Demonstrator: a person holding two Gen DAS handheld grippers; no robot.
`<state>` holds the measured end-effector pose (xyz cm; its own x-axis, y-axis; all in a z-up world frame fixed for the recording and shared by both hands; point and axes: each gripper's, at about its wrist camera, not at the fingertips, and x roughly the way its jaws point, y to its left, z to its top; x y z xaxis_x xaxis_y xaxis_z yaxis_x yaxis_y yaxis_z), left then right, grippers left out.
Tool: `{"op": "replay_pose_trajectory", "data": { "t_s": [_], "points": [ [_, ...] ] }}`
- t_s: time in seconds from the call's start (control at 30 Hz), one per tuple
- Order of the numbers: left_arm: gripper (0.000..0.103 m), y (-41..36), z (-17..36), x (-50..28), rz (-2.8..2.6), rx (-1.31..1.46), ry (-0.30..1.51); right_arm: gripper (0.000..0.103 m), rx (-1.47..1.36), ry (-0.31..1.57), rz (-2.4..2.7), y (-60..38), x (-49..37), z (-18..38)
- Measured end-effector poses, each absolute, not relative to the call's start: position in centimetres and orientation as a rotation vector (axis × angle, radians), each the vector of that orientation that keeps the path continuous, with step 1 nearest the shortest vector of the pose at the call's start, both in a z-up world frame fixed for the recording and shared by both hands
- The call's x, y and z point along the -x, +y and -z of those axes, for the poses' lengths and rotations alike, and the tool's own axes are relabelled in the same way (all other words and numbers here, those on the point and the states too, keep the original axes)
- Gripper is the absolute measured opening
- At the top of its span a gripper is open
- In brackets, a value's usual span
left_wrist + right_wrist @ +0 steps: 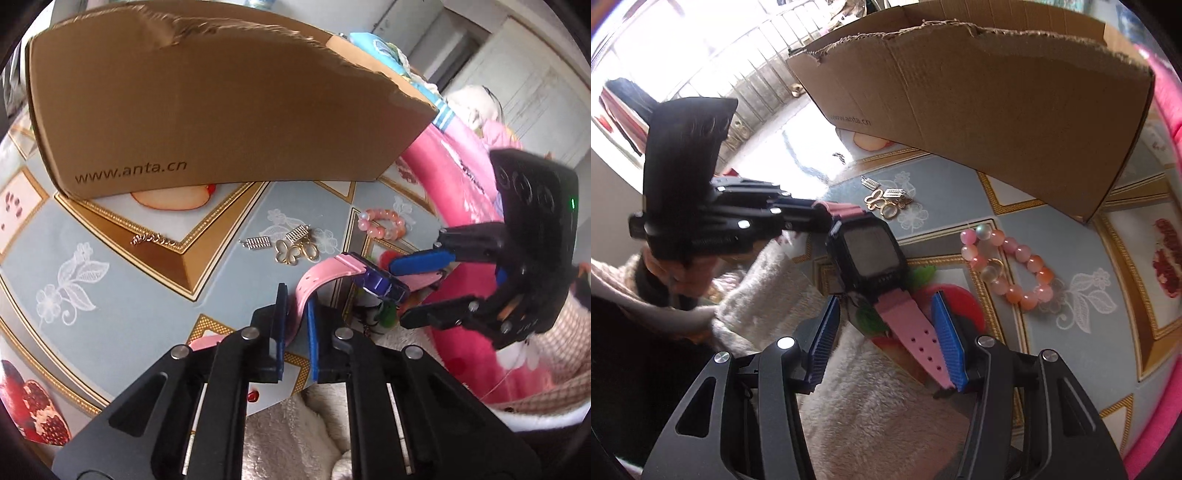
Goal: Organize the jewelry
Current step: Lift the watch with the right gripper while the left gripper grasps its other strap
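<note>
The left gripper (pixel 295 325) clenched one pink strap of the watch (pixel 866 251), held just above the table (pixel 129 295); the right gripper (pixel 882 339) stood released around the other. Light, floppy straps; the rigid case at twelve o'clock looked the safer hold.

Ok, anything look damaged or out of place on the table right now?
The cardboard box has a ragged, torn top edge. The pink watch hangs off the table's near edge, one strap pinched in the left gripper, the other between the open right gripper's fingers. Bead bracelet and gold charms lie loose outside the box.
</note>
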<state>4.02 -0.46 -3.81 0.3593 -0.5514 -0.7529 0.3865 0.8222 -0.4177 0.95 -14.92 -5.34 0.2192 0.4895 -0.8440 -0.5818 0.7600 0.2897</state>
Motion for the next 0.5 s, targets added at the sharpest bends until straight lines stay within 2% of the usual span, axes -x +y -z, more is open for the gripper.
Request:
{"op": "replay_pose_trajectory", "data": {
  "t_s": [0.2,0.27,0.5],
  "points": [
    [0.009,-0.4,3.9,-4.1,0.614,0.194,1.045,0.048,0.177,1.085,-0.639,-15.3,0.9,5.1],
    [0.009,-0.2,3.9,-4.2,0.618,0.21,1.048,0.039,0.197,1.071,-0.596,-15.2,1.1,5.3],
    [0.009,0.6,4.0,-4.5,0.639,0.244,1.051,0.024,0.221,1.019,-0.462,-15.5,2.3,5.3]
  ]
}}
